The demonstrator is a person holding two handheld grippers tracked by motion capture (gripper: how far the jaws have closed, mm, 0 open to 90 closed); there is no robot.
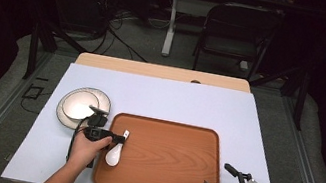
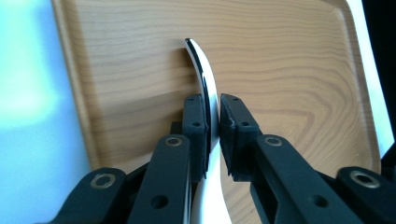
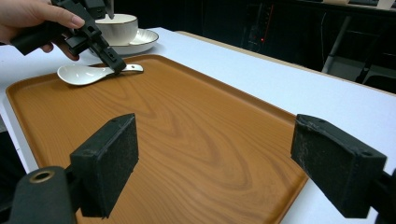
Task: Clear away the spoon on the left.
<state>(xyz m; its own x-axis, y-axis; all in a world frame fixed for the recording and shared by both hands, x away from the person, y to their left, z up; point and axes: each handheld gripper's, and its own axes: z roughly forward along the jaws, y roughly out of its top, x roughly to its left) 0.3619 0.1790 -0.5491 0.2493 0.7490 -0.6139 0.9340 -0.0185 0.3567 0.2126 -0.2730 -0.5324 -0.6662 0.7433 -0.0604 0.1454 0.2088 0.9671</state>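
A white ceramic spoon (image 1: 114,154) lies at the left end of the wooden tray (image 1: 169,158), bowl end toward the person. My left gripper (image 1: 122,139) is shut on the spoon's handle (image 2: 205,70), whose tip sticks out past the pads. In the right gripper view the spoon (image 3: 81,73) rests on the tray (image 3: 187,130) with the left gripper (image 3: 114,65) clamped on its handle and a hand behind it. My right gripper (image 1: 216,176) stands open over the tray's near right corner, jaws wide apart and nothing between them (image 3: 215,163).
A white bowl (image 1: 79,106) sits on a dark-rimmed plate (image 1: 64,116) just left of the tray, close behind the left hand. A pale blue cloth (image 1: 159,98) covers the table. A folding chair (image 1: 235,30) and cables stand beyond the far edge.
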